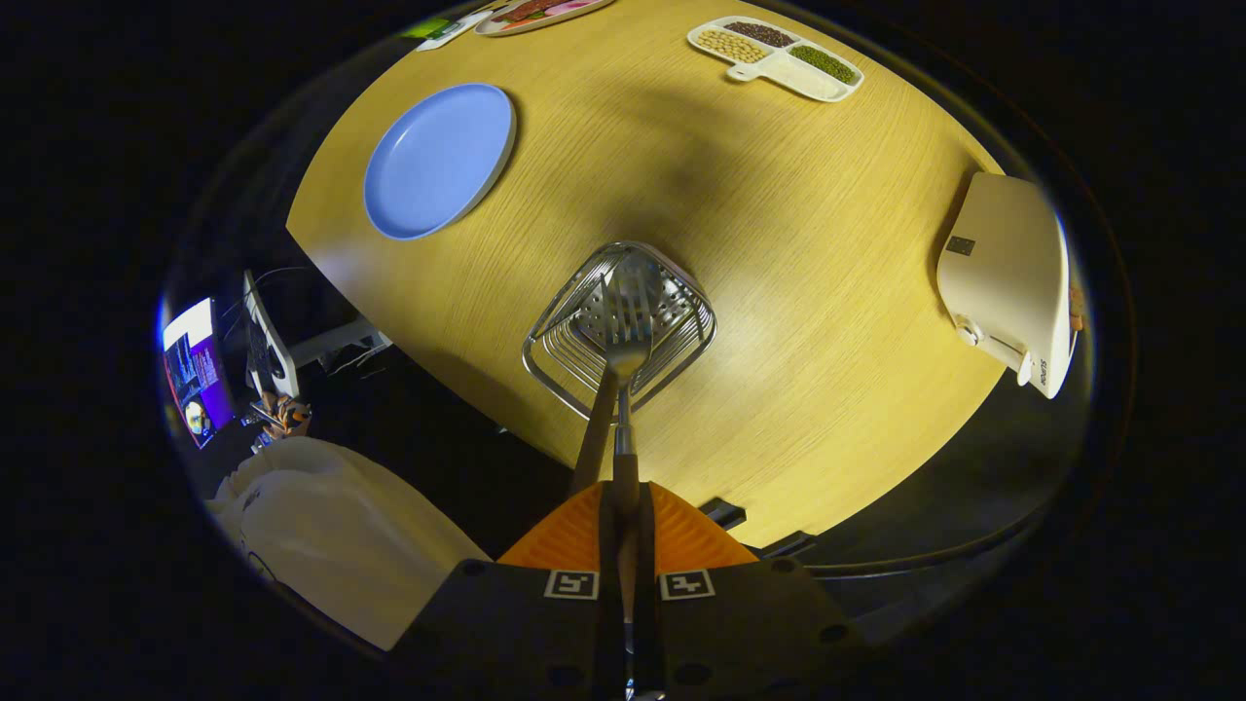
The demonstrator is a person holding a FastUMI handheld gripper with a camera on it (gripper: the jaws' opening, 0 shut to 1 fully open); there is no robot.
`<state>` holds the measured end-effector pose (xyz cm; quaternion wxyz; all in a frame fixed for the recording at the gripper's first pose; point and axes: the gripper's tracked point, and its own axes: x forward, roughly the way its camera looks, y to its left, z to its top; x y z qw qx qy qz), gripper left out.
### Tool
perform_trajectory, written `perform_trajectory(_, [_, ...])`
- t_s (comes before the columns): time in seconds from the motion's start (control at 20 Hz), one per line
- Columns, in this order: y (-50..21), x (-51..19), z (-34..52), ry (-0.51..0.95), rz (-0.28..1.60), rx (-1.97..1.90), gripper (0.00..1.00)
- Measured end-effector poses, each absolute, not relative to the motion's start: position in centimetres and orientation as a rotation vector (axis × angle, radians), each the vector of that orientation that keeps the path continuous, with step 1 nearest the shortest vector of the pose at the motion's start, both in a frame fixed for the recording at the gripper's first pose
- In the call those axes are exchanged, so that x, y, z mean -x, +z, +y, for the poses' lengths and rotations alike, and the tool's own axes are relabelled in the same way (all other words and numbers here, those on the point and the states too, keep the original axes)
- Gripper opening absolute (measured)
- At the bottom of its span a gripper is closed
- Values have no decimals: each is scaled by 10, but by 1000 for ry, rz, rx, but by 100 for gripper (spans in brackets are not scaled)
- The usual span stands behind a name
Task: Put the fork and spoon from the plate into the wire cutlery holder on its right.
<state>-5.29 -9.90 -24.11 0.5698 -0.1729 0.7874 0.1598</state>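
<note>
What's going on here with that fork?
The tongs are shut on a fork's handle and hold it head-down over the wire holder, its tines inside the basket's mouth. Another wooden-looking handle leans beside it in the holder; what it belongs to isn't clear. The blue plate, further off on the round table, has no cutlery on it.

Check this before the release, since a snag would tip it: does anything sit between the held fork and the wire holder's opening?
Nothing visible does. The gripper is shut on the fork, whose tines hang over the open wire cutlery holder. The plate lies apart.
</note>
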Motion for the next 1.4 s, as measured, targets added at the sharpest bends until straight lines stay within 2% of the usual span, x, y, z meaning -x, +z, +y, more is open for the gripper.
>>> perform_trajectory(0.15, [-242,48,-98,359,1852,367,15])
perform_trajectory(0.25, [-239,44,-95,357,1816,330,34])
perform_trajectory(0.3, [-237,41,-93,357,1789,305,55])
perform_trajectory(0.35, [-234,39,-91,355,1764,282,60])
perform_trajectory(0.4, [-230,38,-89,353,1735,257,70])
perform_trajectory(0.45, [-226,37,-86,356,1706,232,75])
perform_trajectory(0.5, [-221,37,-82,358,1677,200,89])
perform_trajectory(0.6, [-219,37,-79,348,1610,139,100])
perform_trajectory(1.0, [-161,32,-52,220,1175,-34,100])
perform_trajectory(1.4, [-97,25,-45,-34,623,-141,100])
